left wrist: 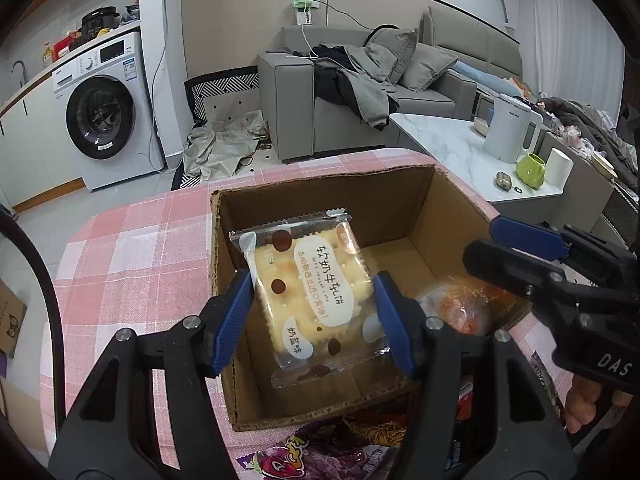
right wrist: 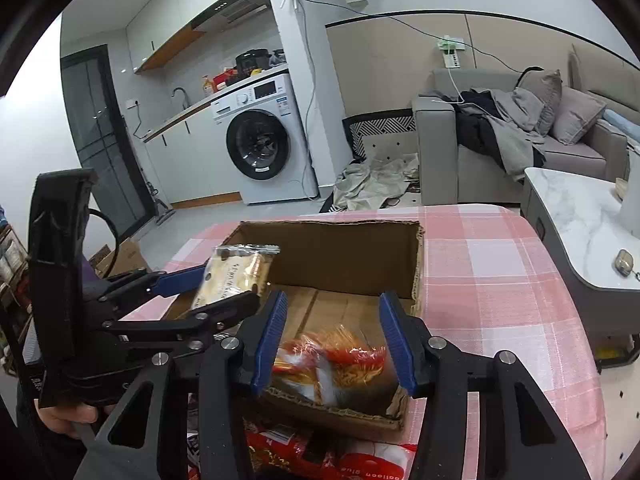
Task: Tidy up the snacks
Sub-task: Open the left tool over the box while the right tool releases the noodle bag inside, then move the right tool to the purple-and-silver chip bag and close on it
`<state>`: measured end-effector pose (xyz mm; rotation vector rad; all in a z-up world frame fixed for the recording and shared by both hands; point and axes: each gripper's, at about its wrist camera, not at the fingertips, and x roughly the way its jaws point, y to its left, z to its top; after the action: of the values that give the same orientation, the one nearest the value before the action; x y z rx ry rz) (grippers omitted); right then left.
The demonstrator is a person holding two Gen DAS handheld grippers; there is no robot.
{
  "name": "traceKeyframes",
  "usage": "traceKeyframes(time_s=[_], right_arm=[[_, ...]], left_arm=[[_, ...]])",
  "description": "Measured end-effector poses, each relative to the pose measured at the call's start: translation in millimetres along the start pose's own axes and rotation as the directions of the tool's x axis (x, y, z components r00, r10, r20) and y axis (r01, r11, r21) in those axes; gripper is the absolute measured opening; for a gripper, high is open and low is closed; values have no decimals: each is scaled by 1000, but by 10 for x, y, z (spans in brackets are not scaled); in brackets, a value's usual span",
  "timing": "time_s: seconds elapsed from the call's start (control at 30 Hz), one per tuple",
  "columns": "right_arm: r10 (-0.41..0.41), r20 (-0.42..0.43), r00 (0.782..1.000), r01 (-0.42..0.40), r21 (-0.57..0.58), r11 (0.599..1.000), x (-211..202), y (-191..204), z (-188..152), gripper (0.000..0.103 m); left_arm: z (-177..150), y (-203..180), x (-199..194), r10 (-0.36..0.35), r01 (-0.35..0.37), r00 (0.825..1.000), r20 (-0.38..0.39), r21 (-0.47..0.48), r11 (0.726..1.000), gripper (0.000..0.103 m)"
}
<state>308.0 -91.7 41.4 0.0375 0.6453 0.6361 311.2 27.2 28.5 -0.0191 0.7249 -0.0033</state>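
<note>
An open cardboard box stands on the pink checked tablecloth. My left gripper is shut on a clear packet of yellow crackers, held tilted over the box's left half. The right wrist view shows that same cracker packet in the left gripper, above the box's left wall. My right gripper is shut on a crinkly orange snack packet, low over the near right part of the box. From the left, the right gripper reaches in above the orange packet.
More snack packets lie in front of the box: a purple one and red ones. To the right stands a white marble side table with a kettle and a green mug. A sofa and a washing machine are beyond.
</note>
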Motion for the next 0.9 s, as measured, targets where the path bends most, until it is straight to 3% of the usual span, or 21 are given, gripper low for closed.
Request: traceKeyframes(time_s=[0.1,0.13,0.2,0.27,0.33,0.37,0.63,0.9], right_arm=[[1,15,1000,-1,-23,1000,-85,25,8,62],[-3,20,1000,4,-31,1000,-135,31,10,72],[-3,25,1000,4,-31,999,-252,22,-11,88],[-11,41,999,12,-22,1000,-407,-13,-33,103],[-22,50,999,23,-7,1000,-565,-56,-83,103],[-22,46,999,22,1,1000,-646,-92,-114,103],[-36,10,999,36,23,999,-1052,-166,-497,103],[-48,-33,998,48,16,999,-1195,-135,-871,103]], left_arm=[[1,4,-69,-6,6,1000,17,-14,1000,61],[4,2,-111,-8,8,1000,20,-18,1000,64],[-26,34,-216,-13,14,1000,22,-32,999,87],[-58,54,-360,-31,33,999,41,-57,998,87],[-111,99,-507,-47,50,998,41,-70,996,92],[-143,114,-568,-45,48,998,40,-75,996,103],[-602,155,-1142,-13,21,997,73,-114,993,102],[-1127,180,-1432,-1,8,998,60,-125,992,102]])
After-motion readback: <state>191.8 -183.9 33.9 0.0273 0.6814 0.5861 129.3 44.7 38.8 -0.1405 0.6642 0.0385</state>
